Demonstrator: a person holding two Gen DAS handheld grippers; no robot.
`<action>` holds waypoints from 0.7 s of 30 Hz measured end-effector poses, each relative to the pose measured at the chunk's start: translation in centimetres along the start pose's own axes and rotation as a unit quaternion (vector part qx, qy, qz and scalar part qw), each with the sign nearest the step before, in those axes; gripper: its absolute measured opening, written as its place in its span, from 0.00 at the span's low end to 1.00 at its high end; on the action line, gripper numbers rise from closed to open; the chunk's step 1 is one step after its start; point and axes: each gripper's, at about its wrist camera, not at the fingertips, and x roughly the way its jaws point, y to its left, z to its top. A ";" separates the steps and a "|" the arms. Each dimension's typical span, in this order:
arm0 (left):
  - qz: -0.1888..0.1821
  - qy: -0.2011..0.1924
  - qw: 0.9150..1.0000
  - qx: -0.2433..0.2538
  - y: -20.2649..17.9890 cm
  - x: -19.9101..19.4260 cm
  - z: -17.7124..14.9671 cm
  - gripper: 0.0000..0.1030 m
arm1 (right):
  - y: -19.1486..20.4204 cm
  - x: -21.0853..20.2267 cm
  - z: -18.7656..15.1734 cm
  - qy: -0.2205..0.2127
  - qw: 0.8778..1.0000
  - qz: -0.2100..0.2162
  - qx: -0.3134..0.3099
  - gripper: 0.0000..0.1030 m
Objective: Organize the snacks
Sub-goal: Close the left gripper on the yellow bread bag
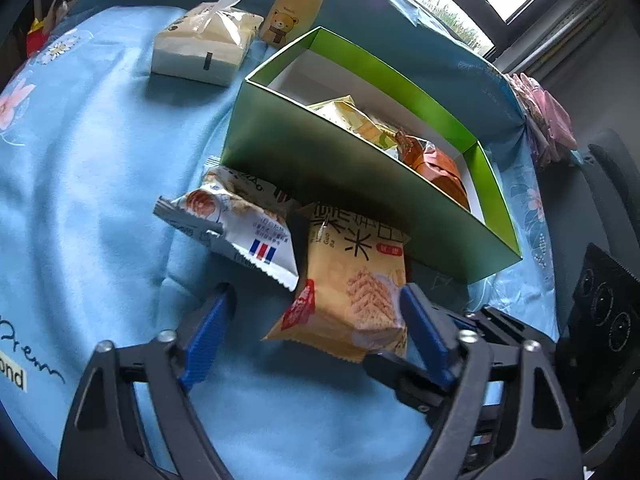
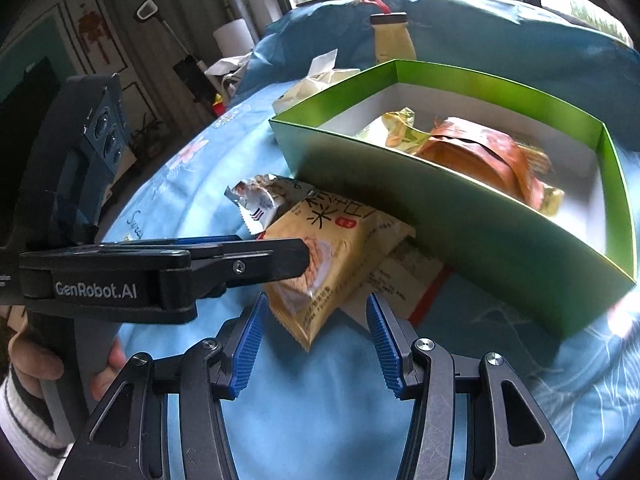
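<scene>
Right now the yellow snack packet (image 1: 352, 280) lies on the blue floral cloth (image 1: 100, 200) just in front of the green box (image 1: 320, 160), its far end tucked against the box's near wall and its near end between the blue pads of the left hand-held gripper (image 1: 316, 312). Those jaws stand apart around the packet; one pad looks to be at the packet's edge, the other is clearly off it, so nothing is clamped. The right hand-held gripper (image 2: 316, 328) hovers at the same packet's near corner, jaws also apart and empty. A white-and-grey snack packet (image 1: 236, 232) rests touching the yellow one on its left, and a paler flat packet (image 2: 404, 276) lies partly beneath it. Inside the box sit an orange wrapper (image 2: 480, 156) and a yellow-green wrapper (image 2: 396, 128); behind it stand a tissue pack (image 1: 204, 44) and a bear-printed bottle (image 1: 292, 12). The risks, as I judge them: both grippers are crowding one packet and could knock together; a pinch on the crinkly film alone may slip; lifting could drag the overlapping neighbours; and the packet's far end may catch the tall box wall and shove the light box across the soft cloth.
</scene>
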 end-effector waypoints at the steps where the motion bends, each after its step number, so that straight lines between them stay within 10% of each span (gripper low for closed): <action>1: -0.002 0.002 1.000 -0.002 0.0 0.1 0.1 0.65 | 0.0 0.1 0.1 0.000 1.000 0.001 -0.001 0.51; 21: -0.020 0.003 1.000 0.018 -2.3 -1.5 -2.1 0.46 | 1.0 -0.8 -0.7 -0.023 0.999 -0.002 -0.028 0.36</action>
